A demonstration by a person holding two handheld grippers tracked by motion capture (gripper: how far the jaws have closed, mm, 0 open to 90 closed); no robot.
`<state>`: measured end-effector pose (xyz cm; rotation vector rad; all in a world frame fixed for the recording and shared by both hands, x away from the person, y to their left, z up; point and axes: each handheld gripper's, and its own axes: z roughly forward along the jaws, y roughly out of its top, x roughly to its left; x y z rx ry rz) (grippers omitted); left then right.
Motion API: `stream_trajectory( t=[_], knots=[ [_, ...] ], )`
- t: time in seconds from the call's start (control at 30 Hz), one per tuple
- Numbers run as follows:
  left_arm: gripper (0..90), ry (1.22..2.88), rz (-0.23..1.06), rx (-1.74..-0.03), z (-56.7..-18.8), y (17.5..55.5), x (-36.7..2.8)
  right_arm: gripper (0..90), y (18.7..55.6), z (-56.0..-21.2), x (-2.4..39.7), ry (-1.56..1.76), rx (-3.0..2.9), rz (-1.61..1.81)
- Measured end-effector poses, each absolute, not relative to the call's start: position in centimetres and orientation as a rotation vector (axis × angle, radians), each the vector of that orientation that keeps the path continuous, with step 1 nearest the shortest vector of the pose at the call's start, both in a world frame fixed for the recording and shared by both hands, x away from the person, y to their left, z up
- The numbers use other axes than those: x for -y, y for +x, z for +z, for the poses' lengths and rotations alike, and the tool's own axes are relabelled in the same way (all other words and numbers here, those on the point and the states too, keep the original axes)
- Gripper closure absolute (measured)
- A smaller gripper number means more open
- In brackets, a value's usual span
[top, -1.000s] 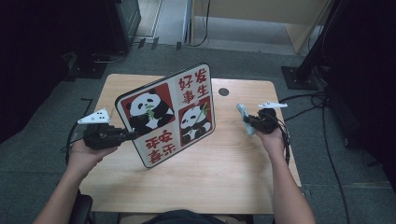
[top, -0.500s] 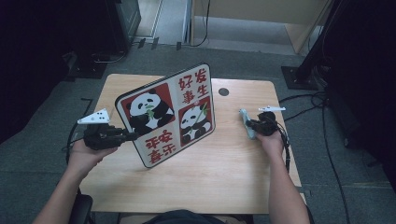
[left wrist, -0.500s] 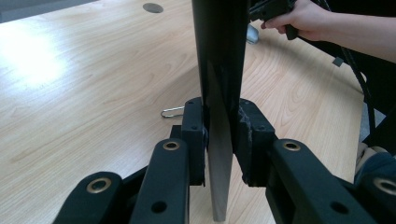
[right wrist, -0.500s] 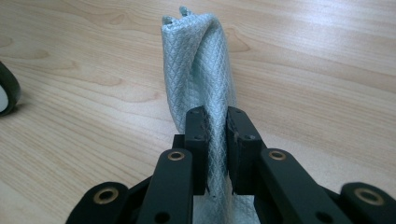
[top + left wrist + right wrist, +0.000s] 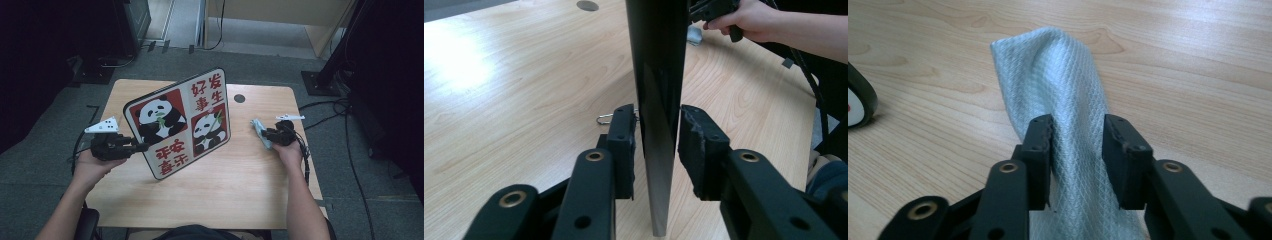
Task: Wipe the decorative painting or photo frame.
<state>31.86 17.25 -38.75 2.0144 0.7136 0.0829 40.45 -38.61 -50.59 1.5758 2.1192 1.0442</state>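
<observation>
Here, the wooden table [image 5: 215, 185] carries everything, its top bare but for a round hole [image 5: 239, 98] near the far edge. The biggest thing on it is the sign board [image 5: 180, 122], a dark-rimmed panel with 2 pandas and red-and-white squares of characters, standing on its lower edge and tilted, left of the table's middle.

The left gripper [image 5: 142, 147] reaches to the board's left edge. In the left gripper view the board's thin edge [image 5: 659, 100] runs up between the 2 jaws; these have just been opening, and a narrow gap shows on each side, so the pads seem to stand off the board rather than clamp it, though the gap at the left pad is hard to judge. A small metal clip [image 5: 605, 119] lies on the table behind the left jaw.

The cloth [image 5: 261, 131], pale green and rumpled, lies on the table well right of the board. The right gripper [image 5: 1077, 150] is down at it, its jaws just been opening too: the waffle-weave cloth [image 5: 1058, 90] lies between them, the pads spread slightly clear of the folds.
</observation>
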Motion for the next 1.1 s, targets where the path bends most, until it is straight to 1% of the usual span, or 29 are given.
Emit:
stream_trajectory(
  t=[0.17, 0.3, 0.43, 0.5, 0.6, 0.8, 1.1],
  knots=[
    [60.1, 2.021, 0.083, -0.699, -38.8, 31.8, -17.2, 58.8, 40.3, -50.2, 38.9, 1.587, -2.113, 1.064],
    [53.2, 2.032, 0.094, -0.684, -38.9, 31.8, -17.1, 51.8, 40.1, -49.6, 38.8, 1.576, -2.092, 1.103],
    [46.6, 2.025, 0.101, -0.679, -38.9, 31.8, -17.3, 50.3, 39.8, -49.1, 38.0, 1.538, -2.126, 1.071],
    [44.7, 2.022, 0.107, -0.671, -39.0, 31.7, -17.5, 50.2, 39.6, -48.9, 37.7, 1.530, -2.133, 1.073],
    [42.2, 2.023, 0.109, -0.665, -39.1, 31.6, -17.7, 50.2, 39.3, -48.6, 37.1, 1.510, -2.149, 1.086],
    [40.0, 2.024, 0.108, -0.671, -39.3, 31.4, -18.2, 50.5, 38.3, -48.2, 36.2, 1.487, -2.178, 1.115],
    [38.5, 2.032, 0.122, -0.685, -39.6, 31.4, -18.9, 50.1, 36.5, -47.4, 34.8, 1.399, -2.217, 1.137]
  ],
)
